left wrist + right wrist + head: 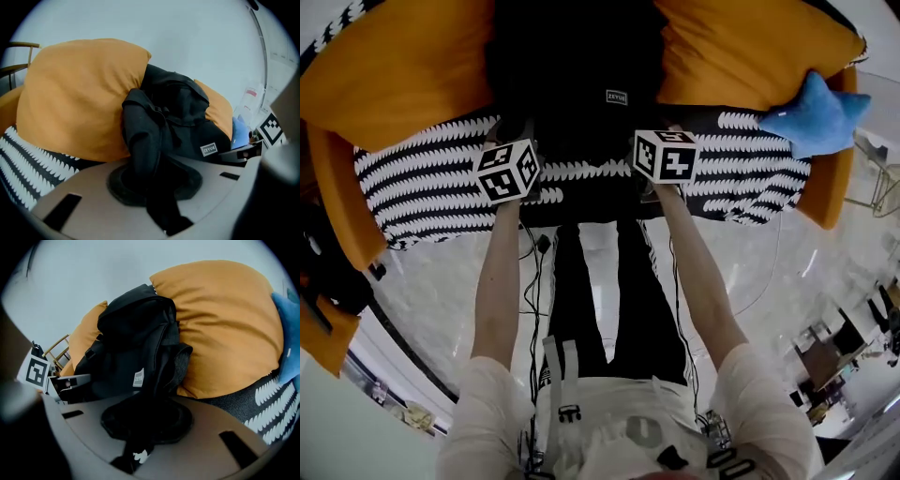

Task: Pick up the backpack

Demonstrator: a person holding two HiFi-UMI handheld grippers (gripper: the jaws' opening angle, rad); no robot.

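A black backpack [572,84] with a small label stands on a sofa, wedged between two orange cushions. My left gripper [517,141] reaches it from the left, my right gripper [661,136] from the right. In the left gripper view the left gripper [154,185] is shut on a black shoulder strap [143,136] that runs up to the backpack [187,117]. In the right gripper view the right gripper [143,423] is shut on the other strap [164,371] of the backpack [124,338]. Both straps hang taut between the pads.
Orange cushions [403,66] [741,47] flank the bag on a black-and-white patterned seat cover [422,187]. A blue star-shaped plush [816,112] lies at the sofa's right end. Orange armrests [337,197] close both sides. Glossy pale floor [769,272] lies below.
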